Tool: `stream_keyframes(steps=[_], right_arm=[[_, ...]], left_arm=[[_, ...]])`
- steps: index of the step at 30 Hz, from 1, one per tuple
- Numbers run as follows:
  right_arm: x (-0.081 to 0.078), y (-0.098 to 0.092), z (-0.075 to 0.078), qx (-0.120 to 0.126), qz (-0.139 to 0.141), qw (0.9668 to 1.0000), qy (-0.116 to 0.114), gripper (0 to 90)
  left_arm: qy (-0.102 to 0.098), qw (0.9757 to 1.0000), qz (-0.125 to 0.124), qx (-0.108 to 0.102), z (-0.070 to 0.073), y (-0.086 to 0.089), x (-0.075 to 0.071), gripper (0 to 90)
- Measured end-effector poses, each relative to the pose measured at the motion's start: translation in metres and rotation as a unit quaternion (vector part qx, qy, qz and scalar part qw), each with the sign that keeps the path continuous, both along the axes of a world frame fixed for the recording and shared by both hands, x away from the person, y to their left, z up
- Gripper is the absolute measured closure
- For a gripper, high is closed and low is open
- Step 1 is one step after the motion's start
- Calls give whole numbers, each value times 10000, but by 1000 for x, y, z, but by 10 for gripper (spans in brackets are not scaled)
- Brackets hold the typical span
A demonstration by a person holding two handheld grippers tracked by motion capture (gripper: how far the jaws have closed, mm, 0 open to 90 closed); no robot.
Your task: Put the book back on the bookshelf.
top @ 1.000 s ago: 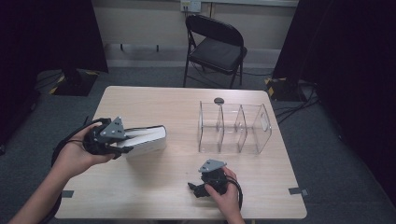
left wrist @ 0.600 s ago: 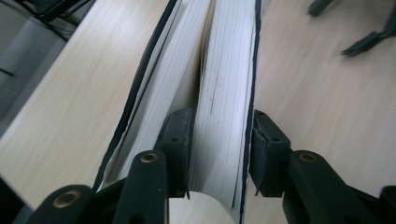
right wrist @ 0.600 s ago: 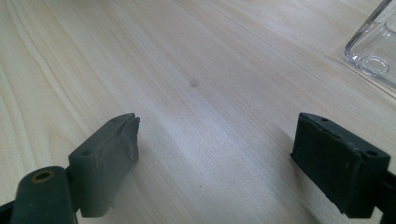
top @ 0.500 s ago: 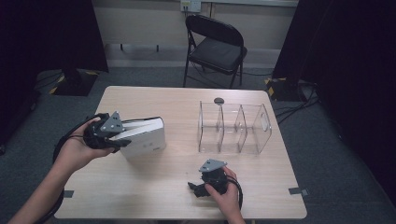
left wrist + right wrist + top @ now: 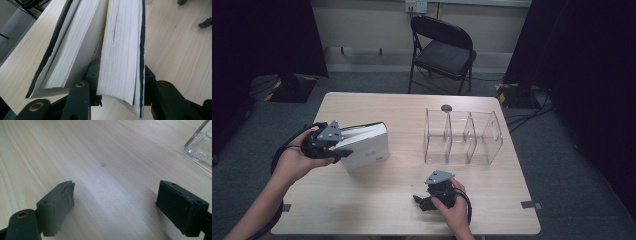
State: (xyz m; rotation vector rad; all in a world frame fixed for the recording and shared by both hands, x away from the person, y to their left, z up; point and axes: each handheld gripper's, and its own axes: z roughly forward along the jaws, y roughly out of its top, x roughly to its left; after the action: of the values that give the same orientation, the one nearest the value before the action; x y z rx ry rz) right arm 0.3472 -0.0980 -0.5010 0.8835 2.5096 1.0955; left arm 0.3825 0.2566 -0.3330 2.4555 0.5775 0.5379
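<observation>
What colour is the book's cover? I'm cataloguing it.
White, with dark edging; the book shows best in the high view.

Left tongs clamped tight; right tongs wide apart, low.

Light: dim room, dark corners; overhead light falls on the desk.
Glare: pale sheen beside the clear organizer.
Focus: tool views sharp nearby, book pages bright.

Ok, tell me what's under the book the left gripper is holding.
The book stands on edge on the bare wooden table, with the left gripper clamped on part of its pages. The strip of table beneath its lower edge is covered.
</observation>
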Motion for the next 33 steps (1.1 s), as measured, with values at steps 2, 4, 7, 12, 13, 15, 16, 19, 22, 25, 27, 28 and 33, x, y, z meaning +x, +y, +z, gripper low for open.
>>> stream_keyframes(steps=[2, 4, 7, 12, 13, 15, 16, 19, 22, 25, 27, 28, 33], right_arm=[[0, 0, 0, -3, -13, 10000, 17, 134], [0, 0, 0, -2, -14, 10000, 18, 134], [0, 0, 0, -2, -13, 10000, 18, 134], [0, 0, 0, -12, 9, 10000, -3, 133], [0, 0, 0, -14, 7, 10000, -3, 133], [0, 0, 0, -7, -9, 10000, 16, 134], [0, 0, 0, -4, -11, 10000, 16, 134], [0, 0, 0, -4, -17, 10000, 13, 134], [0, 0, 0, 0, 3, 10000, 0, 134], [0, 0, 0, 4, 7, 10000, -3, 134], [0, 0, 0, 2, 12, 10000, -7, 135], [0, 0, 0, 2, 14, 10000, -7, 135], [0, 0, 0, -14, -1, 10000, 5, 133]], left_arm=[[64, 9999, 93, -56, 0, 1, 0, 633], [119, 9999, 104, -67, 1, 0, 0, 636], [270, 9995, 150, -61, 2, -3, -1, 644], [426, 9982, 350, 248, 7, -17, -4, 671], [444, 9979, 380, 276, 7, -20, -5, 674], [489, 9966, 428, 514, 10, -23, -3, 677], [500, 9965, 435, 510, 10, -25, -3, 677], [554, 9957, 451, 582, 12, -26, -2, 681], [740, 9943, 404, 655, 14, -29, -5, 682], [916, 9935, 366, 575, 17, -27, -7, 682], [1101, 9927, 343, 341, 17, -24, -10, 683], [1225, 9919, 178, 274, 19, -20, -15, 683], [1300, 9913, -31, 201, 19, -19, -23, 682]])
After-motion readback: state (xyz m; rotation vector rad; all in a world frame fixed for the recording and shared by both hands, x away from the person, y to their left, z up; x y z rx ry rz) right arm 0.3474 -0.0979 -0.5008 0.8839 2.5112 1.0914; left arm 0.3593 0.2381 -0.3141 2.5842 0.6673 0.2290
